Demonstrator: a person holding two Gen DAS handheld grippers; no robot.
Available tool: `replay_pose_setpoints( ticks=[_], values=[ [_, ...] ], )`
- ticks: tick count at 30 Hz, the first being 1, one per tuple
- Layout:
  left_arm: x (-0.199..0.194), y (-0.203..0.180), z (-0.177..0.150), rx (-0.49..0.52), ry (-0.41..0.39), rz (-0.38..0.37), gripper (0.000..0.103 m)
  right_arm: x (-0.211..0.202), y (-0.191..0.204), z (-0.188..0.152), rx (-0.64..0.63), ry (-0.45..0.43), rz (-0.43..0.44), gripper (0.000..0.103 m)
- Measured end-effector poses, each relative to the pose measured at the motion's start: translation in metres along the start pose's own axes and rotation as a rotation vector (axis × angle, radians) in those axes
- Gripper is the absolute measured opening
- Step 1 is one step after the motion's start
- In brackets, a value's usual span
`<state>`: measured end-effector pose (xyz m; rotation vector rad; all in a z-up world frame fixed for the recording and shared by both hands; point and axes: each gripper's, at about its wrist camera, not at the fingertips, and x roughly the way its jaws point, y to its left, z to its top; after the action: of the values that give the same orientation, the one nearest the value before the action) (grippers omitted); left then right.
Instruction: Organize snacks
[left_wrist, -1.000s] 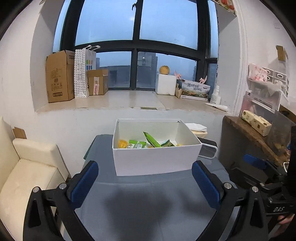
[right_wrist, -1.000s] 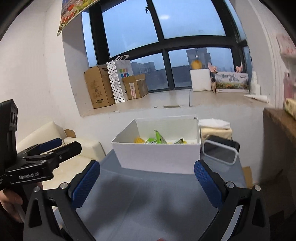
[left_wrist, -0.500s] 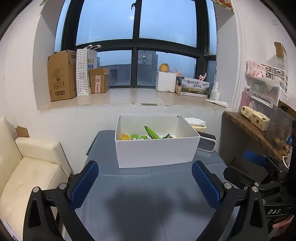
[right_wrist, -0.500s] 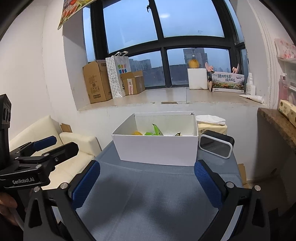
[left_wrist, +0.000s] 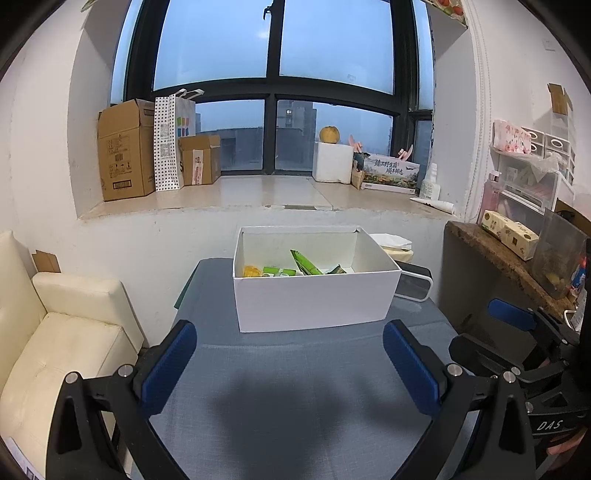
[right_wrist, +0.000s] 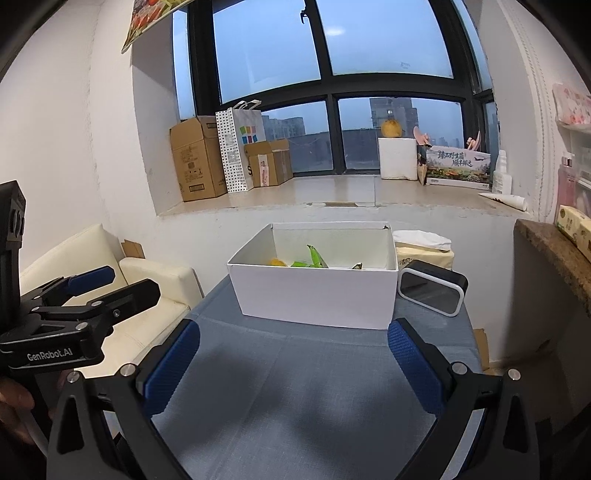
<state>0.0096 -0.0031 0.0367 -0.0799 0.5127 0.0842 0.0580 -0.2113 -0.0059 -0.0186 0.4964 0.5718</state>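
Grey table (left_wrist: 295, 406): white box (left_wrist: 314, 299) of snacks (left_wrist: 291, 267).

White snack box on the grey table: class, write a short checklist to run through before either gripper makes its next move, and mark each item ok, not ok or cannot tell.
1. White box open at the top: ok.
2. Snacks lying inside it: ok.
3. Left gripper open, holding nothing: ok.
4. Right gripper open, holding nothing: ok.
5. Table in front of the box bare of snacks: ok.
6. Snacks left outside the box, out of view: cannot tell.
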Motion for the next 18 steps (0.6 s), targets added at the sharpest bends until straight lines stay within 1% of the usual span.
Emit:
replay_pose_setpoints(
  ticks=[18],
  values=[
    [0.0047, 0.0014, -0.0056, 0.007, 0.027, -0.008, 0.103, 0.0001, -0.0029, 0.0007, 0.021, 0.024, -0.010, 0.103]
  ],
)
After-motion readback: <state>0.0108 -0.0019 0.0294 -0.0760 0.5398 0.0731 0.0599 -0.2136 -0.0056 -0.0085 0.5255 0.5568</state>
